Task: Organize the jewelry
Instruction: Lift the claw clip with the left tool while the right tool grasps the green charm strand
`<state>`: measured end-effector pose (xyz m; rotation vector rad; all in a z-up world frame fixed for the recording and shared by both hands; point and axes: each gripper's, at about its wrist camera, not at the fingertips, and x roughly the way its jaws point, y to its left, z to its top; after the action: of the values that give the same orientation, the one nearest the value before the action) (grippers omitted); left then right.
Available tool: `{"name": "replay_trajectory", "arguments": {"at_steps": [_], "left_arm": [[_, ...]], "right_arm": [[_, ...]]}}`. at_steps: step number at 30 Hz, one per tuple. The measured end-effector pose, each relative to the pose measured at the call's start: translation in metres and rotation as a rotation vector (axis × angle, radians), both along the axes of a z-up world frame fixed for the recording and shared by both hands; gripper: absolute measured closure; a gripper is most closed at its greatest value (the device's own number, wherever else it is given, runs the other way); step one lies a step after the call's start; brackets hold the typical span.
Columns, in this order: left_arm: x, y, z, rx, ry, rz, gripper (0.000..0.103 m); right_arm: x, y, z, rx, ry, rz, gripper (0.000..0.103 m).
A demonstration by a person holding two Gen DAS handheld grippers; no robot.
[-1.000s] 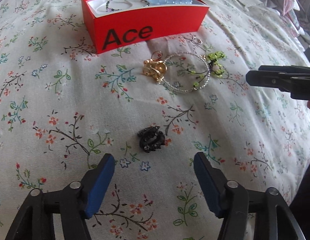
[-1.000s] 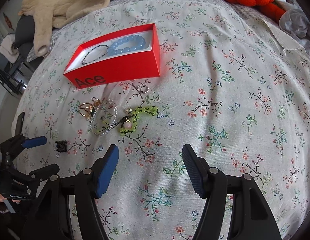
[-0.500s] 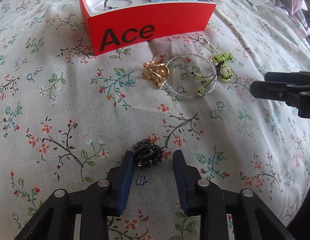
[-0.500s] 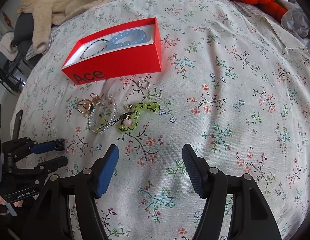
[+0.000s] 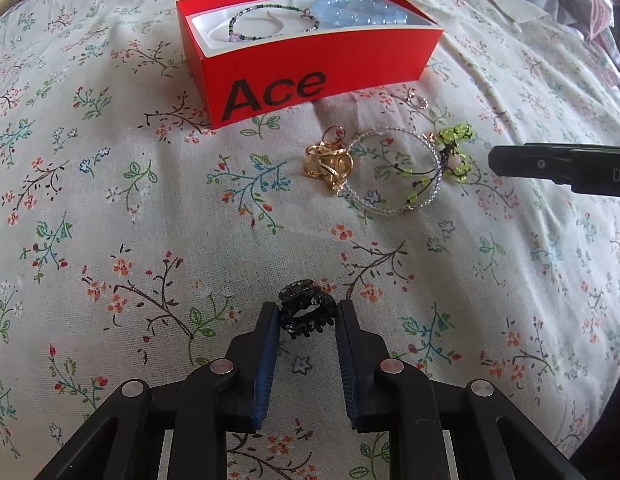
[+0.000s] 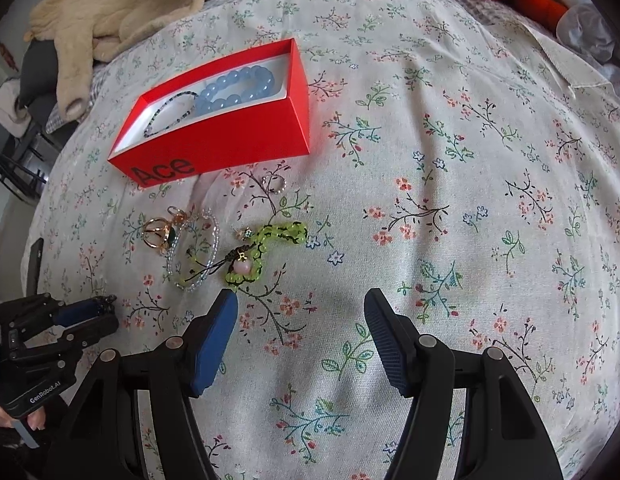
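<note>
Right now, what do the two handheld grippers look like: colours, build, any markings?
Both are matte black plastic linkage frames with silver rivet pins at the joints and ribbed blue pads on the inner finger faces. The left gripper carries white "GenRobot.AI" lettering on its body, seen from the right wrist view. The right gripper shows partial white letters on its side. No cables or sleeves are visible.

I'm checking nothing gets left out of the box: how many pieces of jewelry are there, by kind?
Bracelets in the red box: 2
Bracelets on the bedspread: 2
Gold rings: cluster, count unclear
Small ring: 1
Black hair clip: 1
Total: at least 7
</note>
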<state>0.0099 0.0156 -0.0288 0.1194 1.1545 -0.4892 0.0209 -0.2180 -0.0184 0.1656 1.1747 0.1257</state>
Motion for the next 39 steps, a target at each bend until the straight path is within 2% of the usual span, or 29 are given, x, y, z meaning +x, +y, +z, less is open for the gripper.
{"name": "replay_trajectory", "arguments": {"at_steps": [4, 6, 8, 10, 17, 23, 30, 31, 39], "left_arm": [[0.000, 0.002, 0.003, -0.002, -0.004, 0.002, 0.080], [0.000, 0.002, 0.002, -0.001, -0.001, 0.002, 0.080], [-0.001, 0.002, 0.002, -0.002, 0.003, 0.001, 0.080], [-0.001, 0.001, 0.001, 0.000, 0.007, -0.003, 0.080], [-0.001, -0.001, -0.001, 0.005, 0.013, -0.007, 0.080], [0.000, -0.002, 0.001, -0.001, 0.007, -0.008, 0.080], [0.001, 0.002, 0.008, -0.015, -0.001, 0.001, 0.080], [0.001, 0.002, 0.009, -0.017, -0.002, 0.001, 0.080], [0.001, 0.007, 0.016, -0.027, -0.014, 0.007, 0.080]], "right_arm": [[0.009, 0.000, 0.000, 0.054, 0.013, -0.020, 0.035], [0.013, 0.004, 0.001, 0.079, 0.016, -0.019, 0.041], [0.016, 0.009, 0.000, 0.093, 0.028, -0.008, 0.055], [0.018, 0.016, -0.004, 0.083, 0.046, 0.004, 0.065], [0.023, 0.030, -0.016, 0.084, 0.079, 0.040, 0.082], [0.023, 0.034, -0.015, 0.058, 0.073, 0.074, 0.090], [0.015, 0.021, -0.009, 0.059, 0.070, 0.058, 0.097], [0.014, 0.020, -0.007, 0.062, 0.069, 0.055, 0.102], [0.007, 0.015, 0.010, 0.078, 0.032, 0.055, 0.103]]}}
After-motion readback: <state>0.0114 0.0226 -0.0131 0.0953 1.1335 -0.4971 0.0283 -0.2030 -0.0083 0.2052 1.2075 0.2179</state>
